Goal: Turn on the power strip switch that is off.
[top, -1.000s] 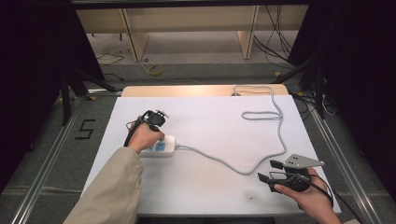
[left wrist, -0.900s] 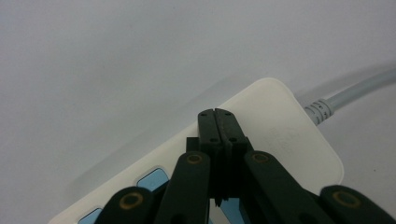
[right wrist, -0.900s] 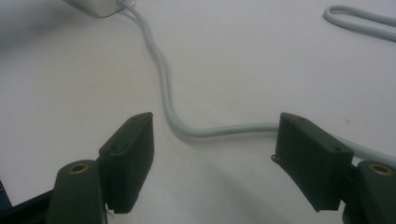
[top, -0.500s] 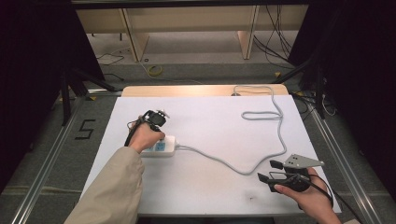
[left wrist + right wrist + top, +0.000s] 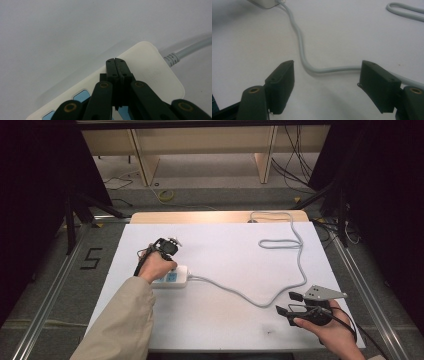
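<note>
Nearest you, at the bottom right of the high view, your right hand is holding the right tool low over the table, its jaws standing spread wide with nothing between them. In the right gripper view, those jaws are framing a bend of the grey cable, which is lying flat on the white surface between and beyond them, apart from both pads. Farther in and to the left, your left hand is gripping the left tool, and your beige sleeve is stretching up to it from the bottom edge. This tool is pointing down at the white power strip, its jaws pressed together and pinching nothing; in the left gripper view the closed tips are sitting over the strip's plain end, close to its top, though you cannot tell whether they are touching it. The power strip is lying flat on the left half of the table, just under your left hand. From its right end the cable is running across the table, curving near your right tool, then looping at the far side.
</note>
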